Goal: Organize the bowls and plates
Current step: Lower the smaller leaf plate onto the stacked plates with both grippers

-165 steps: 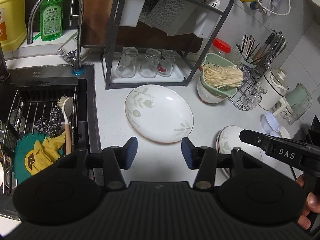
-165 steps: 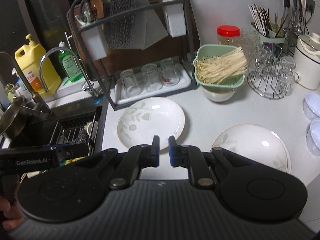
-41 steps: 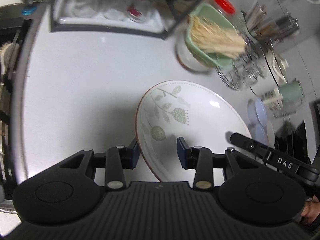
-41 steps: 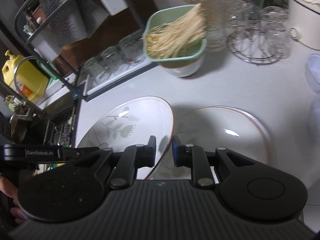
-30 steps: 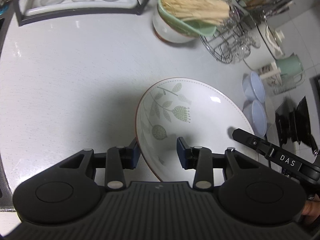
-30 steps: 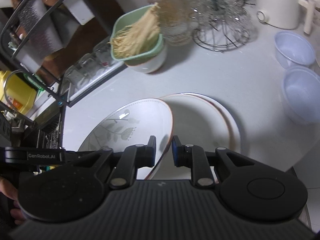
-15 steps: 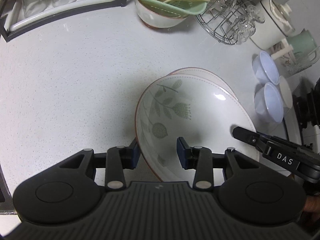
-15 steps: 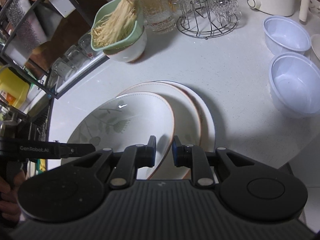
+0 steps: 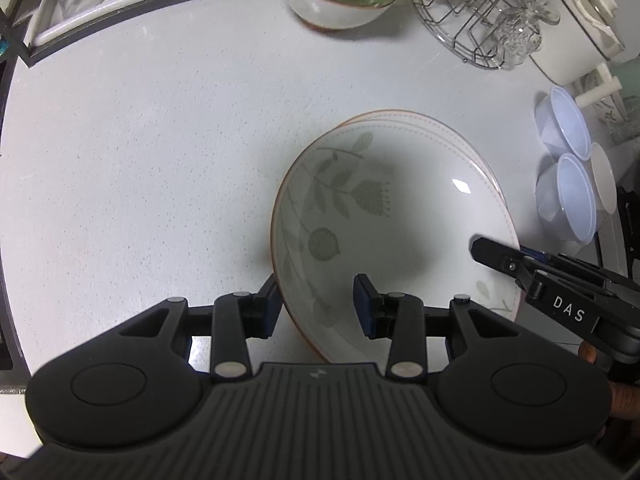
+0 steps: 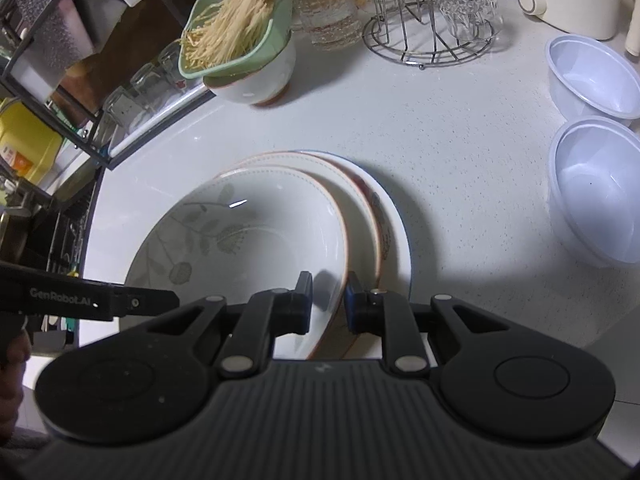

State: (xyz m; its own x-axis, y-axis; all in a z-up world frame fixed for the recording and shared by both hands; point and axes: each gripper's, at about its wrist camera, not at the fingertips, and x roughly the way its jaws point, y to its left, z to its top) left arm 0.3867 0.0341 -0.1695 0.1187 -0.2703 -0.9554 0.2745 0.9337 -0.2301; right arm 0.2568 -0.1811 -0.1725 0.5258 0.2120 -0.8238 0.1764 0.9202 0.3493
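Countertop point(image 9: 160, 160), both tools on leaf-patterned plate point(image 9: 400, 220)

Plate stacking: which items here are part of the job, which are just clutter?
In the job:
leaf-pattern plate, gripped at opposite rims by left gripper and right gripper
plates underneath
plastic bowls

Clutter:
noodle strainer
glass rack
white kettle

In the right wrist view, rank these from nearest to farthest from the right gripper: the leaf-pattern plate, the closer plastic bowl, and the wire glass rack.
1. Leaf-pattern plate: its rim sits between the jaws of the right gripper.
2. Closer plastic bowl: off to the right on the counter.
3. Wire glass rack: far back, near the top of the view.
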